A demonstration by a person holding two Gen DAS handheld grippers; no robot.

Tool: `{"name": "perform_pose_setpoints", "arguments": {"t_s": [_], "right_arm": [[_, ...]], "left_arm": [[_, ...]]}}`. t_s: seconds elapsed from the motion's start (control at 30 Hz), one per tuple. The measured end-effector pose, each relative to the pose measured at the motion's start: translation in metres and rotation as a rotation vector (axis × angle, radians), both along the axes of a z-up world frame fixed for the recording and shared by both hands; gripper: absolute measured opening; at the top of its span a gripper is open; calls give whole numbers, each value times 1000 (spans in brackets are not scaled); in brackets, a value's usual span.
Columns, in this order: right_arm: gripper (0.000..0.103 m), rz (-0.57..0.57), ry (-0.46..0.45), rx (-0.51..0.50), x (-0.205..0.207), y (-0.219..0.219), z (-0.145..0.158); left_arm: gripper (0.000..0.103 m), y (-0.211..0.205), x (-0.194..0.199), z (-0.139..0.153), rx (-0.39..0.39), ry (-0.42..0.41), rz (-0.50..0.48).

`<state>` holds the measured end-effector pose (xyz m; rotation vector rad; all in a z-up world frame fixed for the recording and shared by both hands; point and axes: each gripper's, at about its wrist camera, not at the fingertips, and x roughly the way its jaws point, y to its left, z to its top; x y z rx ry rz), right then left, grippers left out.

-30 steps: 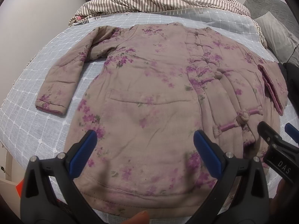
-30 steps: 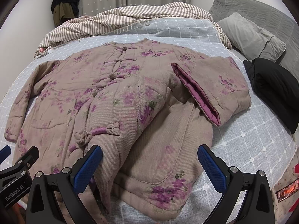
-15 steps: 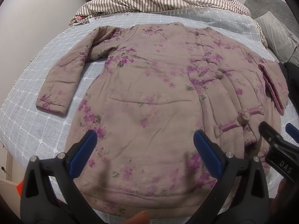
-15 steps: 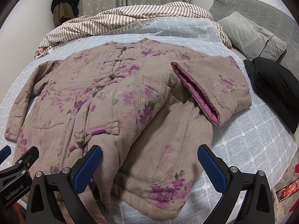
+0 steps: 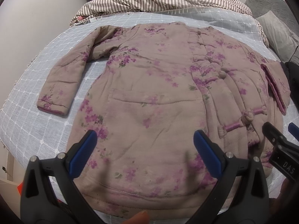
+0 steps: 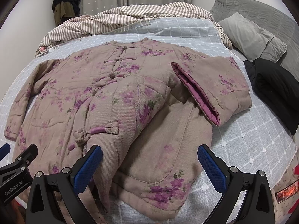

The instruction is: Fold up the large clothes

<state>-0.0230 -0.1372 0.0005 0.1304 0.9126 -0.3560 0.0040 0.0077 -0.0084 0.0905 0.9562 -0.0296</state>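
A padded beige coat with purple flowers (image 5: 149, 93) lies front up on the bed, hem toward me. Its left sleeve (image 5: 63, 82) lies stretched out flat. Its right sleeve (image 6: 211, 85) is folded in over the body, pink lining showing, and the right front panel is rumpled over itself. My left gripper (image 5: 145, 149) is open and empty above the hem. My right gripper (image 6: 149, 164) is open and empty above the coat's lower right corner. Each gripper shows at the edge of the other's view: the right one (image 5: 276, 145), the left one (image 6: 16, 164).
The bed has a light blue grid-pattern cover (image 6: 252, 140). A striped blanket (image 5: 158, 0) is bunched at the far side. A folded black garment (image 6: 274, 89) and grey pillows (image 6: 252, 35) lie to the right. A wall runs along the left.
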Motion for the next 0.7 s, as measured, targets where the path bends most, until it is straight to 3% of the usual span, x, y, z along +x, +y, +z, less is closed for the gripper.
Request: {"name": "perform_pose_setpoints", "arguments": {"t_s": [0.2,0.37,0.57,0.7], "right_arm": [[103,8,-3,30,1,-6,1],[103,-4,-18,112,0,-23,1],[103,-26,-99,223,-14,-52,1],[103,-32,-90,260,-23,-73,-5]], "left_arm": [[102,7,1,1,-10,2,-12],[102,14,-1,3,-40,-10,-34],[102,33,-1,-4,-159,49,-119],[102,51,-1,-5,-233,67,-158]]}}
